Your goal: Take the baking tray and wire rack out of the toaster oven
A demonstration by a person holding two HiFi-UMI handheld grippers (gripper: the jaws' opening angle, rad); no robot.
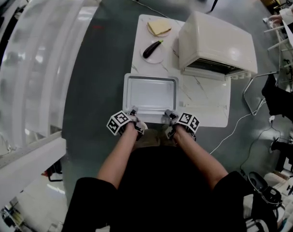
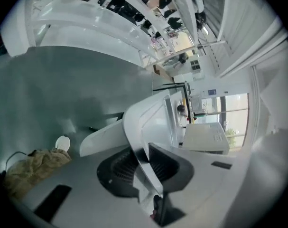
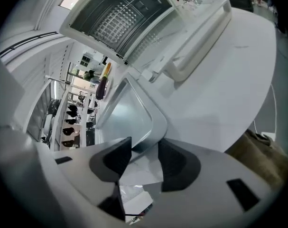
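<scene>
On the bench [image 1: 204, 108]: baking tray [image 1: 151, 92], out of the toaster oven [image 1: 216, 40] — left tool [image 1: 134, 115] pinches its rim, right tool [image 1: 171, 116] gapes astride it; we reckon the wire rack [image 3: 110, 20] not yet removed.

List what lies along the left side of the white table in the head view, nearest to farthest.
Shallow silver rectangular baking tray, dark purple eggplant, pale yellow square slice of bread.

Left tongs [image 2: 143, 164] pinch baking tray [image 2: 151, 120] rim; toaster oven [image 2: 203, 137] beyond.
</scene>
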